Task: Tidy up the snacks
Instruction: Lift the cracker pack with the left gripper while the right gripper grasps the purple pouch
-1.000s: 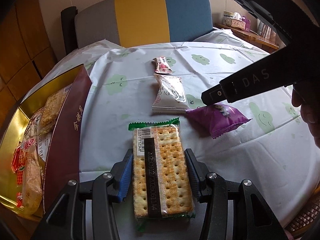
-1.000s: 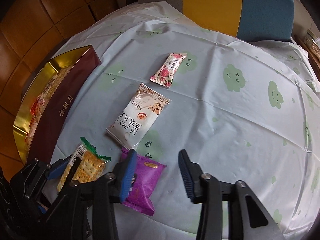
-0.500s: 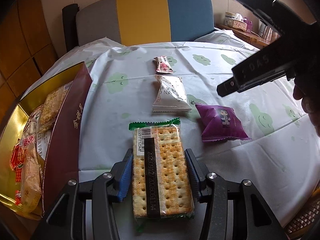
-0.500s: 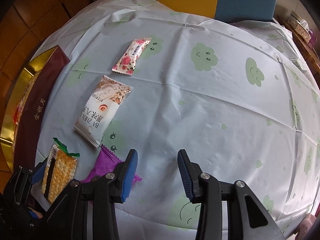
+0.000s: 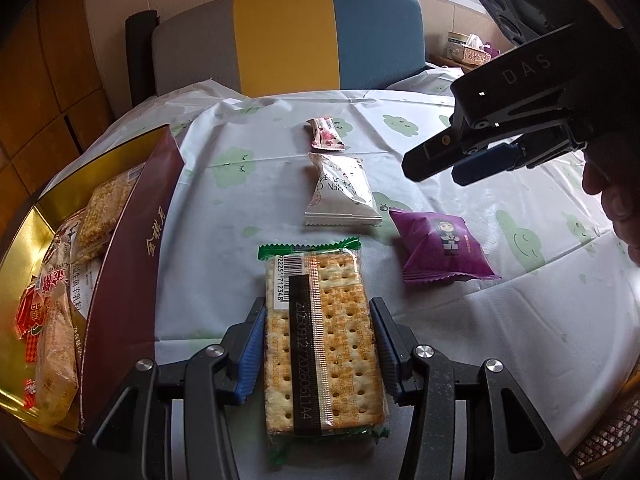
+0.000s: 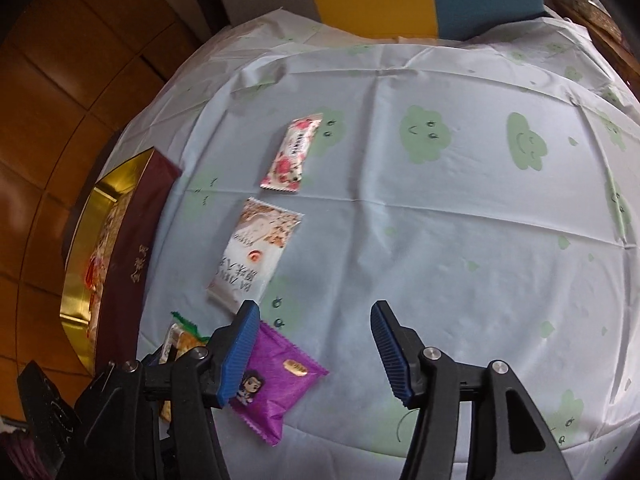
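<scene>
My left gripper (image 5: 318, 336) is shut on a cracker pack (image 5: 320, 340) with green ends, low over the table. A purple snack packet (image 5: 440, 246) lies just right of it, a white packet (image 5: 340, 192) and a pink floral packet (image 5: 325, 133) farther back. My right gripper (image 6: 316, 348) is open and empty, held above the table; the purple packet (image 6: 276, 384) lies under its left finger. The right gripper also shows in the left wrist view (image 5: 464, 160). A maroon box with gold lining (image 5: 132, 264) at the left holds several snacks.
The table wears a pale cloth with green clouds (image 6: 460, 240). A grey, yellow and blue chair (image 5: 288, 36) stands behind it. The box (image 6: 136, 248) sits at the table's left edge. A wood-panelled wall is at the left.
My right gripper has risen and drawn back to the right, away from the purple packet. My left gripper has kept still with the cracker pack.
</scene>
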A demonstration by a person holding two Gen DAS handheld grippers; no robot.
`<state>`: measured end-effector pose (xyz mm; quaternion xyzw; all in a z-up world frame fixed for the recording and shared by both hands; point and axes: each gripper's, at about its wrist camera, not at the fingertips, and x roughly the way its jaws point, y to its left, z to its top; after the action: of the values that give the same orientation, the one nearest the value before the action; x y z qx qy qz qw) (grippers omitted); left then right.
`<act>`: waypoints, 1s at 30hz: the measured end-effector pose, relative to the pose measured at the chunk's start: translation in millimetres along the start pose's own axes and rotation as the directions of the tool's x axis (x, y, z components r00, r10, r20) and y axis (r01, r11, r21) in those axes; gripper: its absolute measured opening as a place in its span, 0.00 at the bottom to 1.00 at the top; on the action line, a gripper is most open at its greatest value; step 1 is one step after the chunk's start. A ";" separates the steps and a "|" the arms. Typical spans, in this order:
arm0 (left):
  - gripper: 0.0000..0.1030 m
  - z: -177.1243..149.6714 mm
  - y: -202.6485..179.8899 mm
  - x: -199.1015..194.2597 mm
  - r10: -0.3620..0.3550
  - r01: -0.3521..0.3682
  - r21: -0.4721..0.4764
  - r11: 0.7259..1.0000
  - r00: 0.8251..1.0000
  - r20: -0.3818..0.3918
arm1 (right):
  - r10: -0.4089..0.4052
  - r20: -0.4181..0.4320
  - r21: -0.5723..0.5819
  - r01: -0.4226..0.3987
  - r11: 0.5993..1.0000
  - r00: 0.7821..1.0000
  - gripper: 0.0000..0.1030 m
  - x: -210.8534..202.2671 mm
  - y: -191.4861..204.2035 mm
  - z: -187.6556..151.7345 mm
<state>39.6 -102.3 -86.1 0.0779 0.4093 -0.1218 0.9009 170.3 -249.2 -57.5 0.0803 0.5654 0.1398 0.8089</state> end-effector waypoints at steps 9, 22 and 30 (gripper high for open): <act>0.49 -0.2 -0.3 0.2 0.004 -0.004 -0.001 1.000 1.000 -0.003 | 0.023 -0.059 0.104 -0.016 0.994 0.998 0.63 0.6 -12.2 -9.7; 0.49 0.4 -4.2 2.2 0.034 -0.034 0.008 0.999 0.999 -0.001 | 0.014 -0.163 -0.023 -0.018 1.000 0.987 0.49 33.6 27.1 -17.4; 0.47 2.8 -4.4 4.2 0.037 -0.036 0.026 0.999 0.999 -0.013 | -0.324 -0.068 -0.270 0.295 0.916 0.944 0.42 32.9 38.6 -25.2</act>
<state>43.1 -107.8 -87.6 0.0978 0.4121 -0.1101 0.8992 152.1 -202.9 -84.4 -0.1234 0.5922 0.0862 0.7916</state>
